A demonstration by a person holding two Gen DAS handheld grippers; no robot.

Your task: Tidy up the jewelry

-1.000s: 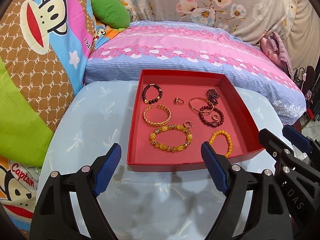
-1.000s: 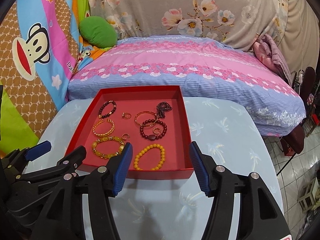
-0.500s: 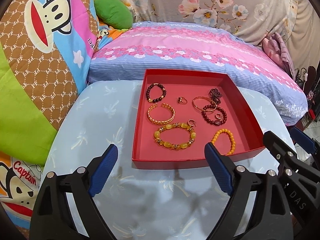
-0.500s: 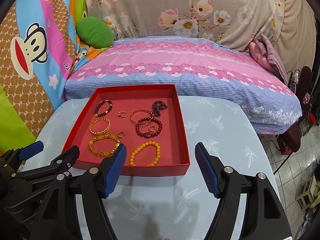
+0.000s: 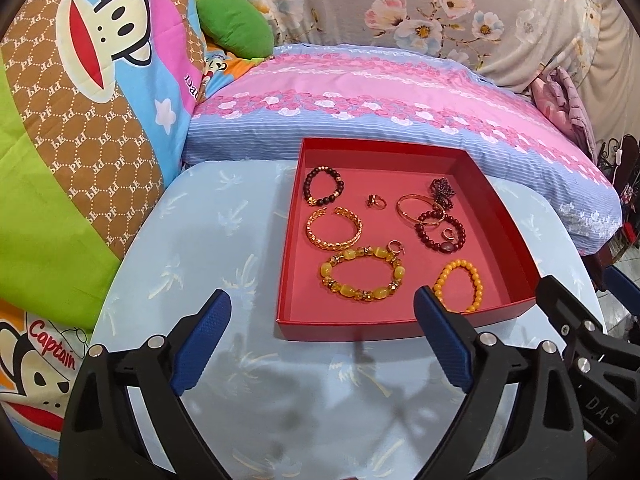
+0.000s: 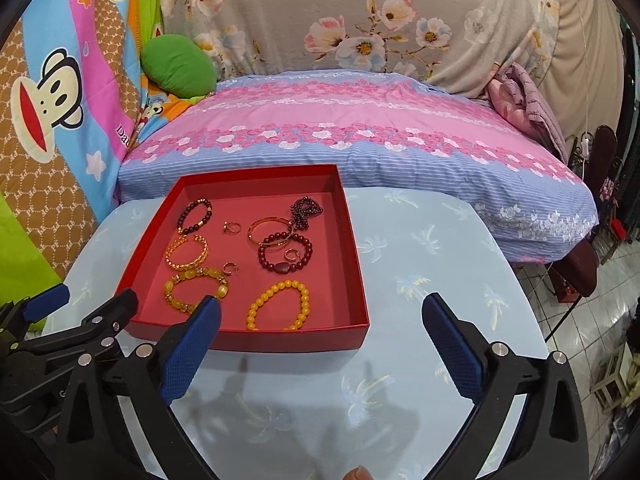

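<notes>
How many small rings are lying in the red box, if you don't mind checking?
3: one ring toward the back, one ring beside the yellow stone bracelet, one ring inside the dark red bracelet. None seems hidden.

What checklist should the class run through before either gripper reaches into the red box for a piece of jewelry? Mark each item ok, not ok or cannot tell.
1. Left gripper holds nothing, fingers opening: ok.
2. Right gripper holds nothing, fingers opening: ok.
3. Red box sits flat on the table: ok.
4. Orange bead bracelet lies apart from other pieces: ok.
5. Gold bangle free of the dark red bead bracelet: not ok, they overlap.
6. Sorting destination outside the box: cannot tell.
</notes>
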